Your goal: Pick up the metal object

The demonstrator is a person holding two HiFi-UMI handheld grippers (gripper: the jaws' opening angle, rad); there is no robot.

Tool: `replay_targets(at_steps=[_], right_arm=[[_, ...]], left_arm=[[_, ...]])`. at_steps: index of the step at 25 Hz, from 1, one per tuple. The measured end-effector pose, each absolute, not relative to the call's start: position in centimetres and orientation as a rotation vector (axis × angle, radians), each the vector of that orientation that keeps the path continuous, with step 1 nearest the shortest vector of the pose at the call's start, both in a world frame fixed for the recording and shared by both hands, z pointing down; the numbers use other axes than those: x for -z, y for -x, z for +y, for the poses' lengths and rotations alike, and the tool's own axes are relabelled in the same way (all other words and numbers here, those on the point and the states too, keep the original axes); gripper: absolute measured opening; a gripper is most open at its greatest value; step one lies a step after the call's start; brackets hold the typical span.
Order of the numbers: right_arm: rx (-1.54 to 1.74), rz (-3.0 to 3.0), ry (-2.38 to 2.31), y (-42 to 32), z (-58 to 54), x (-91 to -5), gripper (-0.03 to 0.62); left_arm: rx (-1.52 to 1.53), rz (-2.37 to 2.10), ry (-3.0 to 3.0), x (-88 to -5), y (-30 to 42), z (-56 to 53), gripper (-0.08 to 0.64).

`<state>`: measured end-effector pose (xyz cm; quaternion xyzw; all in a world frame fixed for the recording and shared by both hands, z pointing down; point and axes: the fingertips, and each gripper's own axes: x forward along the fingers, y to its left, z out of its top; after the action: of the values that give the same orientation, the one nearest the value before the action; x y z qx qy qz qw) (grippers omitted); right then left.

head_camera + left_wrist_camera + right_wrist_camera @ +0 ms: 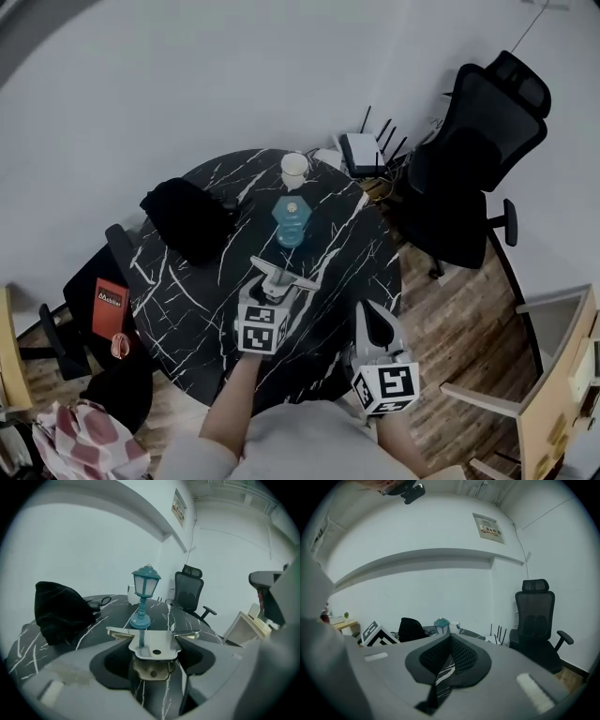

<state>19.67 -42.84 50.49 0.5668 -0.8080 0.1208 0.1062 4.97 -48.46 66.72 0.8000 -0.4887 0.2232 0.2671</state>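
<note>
The metal object (280, 277), a flat silvery bracket with two side wings, sits crosswise between the jaws of my left gripper (274, 287) over the black marble table (183, 291). In the left gripper view the metal object (153, 645) spans the gap, its wings lying against both fingertips, so the left gripper (152, 649) is shut on it. Its reflection shows on the tabletop below. My right gripper (372, 321) hovers at the table's near right edge. In the right gripper view the right gripper (450, 638) has its jaws together with nothing between them.
A teal lantern lamp (291, 221) stands just beyond the bracket, with a white cup (294, 170) behind it. A black bag (187, 218) lies at the table's left. A black office chair (469, 159) and a white router (361, 150) are at the right rear.
</note>
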Motion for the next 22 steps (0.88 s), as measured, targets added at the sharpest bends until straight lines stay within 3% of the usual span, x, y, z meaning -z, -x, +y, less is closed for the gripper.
replay_targets(at_steps=[22], right_arm=[[-0.233, -2.443, -1.727, -16.3, -41.4, -46.2, 0.002]], left_arm=[[-0.333, -1.355, -2.358, -53.3, -2.3, -43.0, 0.305]])
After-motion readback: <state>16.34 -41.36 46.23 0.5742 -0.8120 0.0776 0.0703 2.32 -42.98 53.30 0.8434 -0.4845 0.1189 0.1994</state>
